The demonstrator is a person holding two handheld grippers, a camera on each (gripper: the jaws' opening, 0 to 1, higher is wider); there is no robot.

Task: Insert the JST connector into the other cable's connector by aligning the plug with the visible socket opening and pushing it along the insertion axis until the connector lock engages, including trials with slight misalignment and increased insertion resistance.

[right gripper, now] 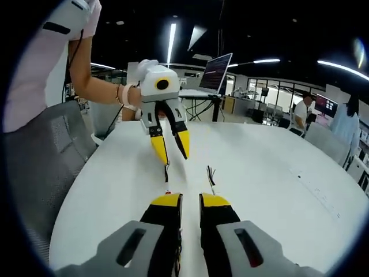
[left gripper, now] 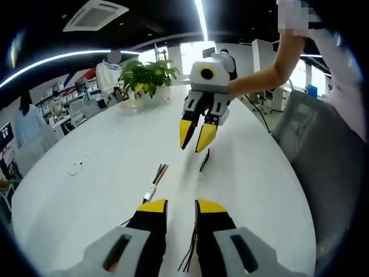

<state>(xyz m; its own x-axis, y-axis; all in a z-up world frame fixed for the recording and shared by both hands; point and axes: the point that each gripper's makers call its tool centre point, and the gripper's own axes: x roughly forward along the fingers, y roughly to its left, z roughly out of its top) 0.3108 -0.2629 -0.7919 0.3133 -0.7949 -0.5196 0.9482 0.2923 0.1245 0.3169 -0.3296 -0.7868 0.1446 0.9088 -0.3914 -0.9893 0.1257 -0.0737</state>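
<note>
Both yellow-tipped grippers, left gripper and right gripper, hover slightly parted, empty, above white round tabletop; loose wired cable centre frame.

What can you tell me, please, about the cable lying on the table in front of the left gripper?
The cable is a thin bundle of dark and orange-brown wires ending in a small white connector. It lies loose on the white table, just ahead of the left gripper, wires fanned out away from it. Nothing appears to grip it; whether the connector's near end touches a jaw is unclear.
</note>
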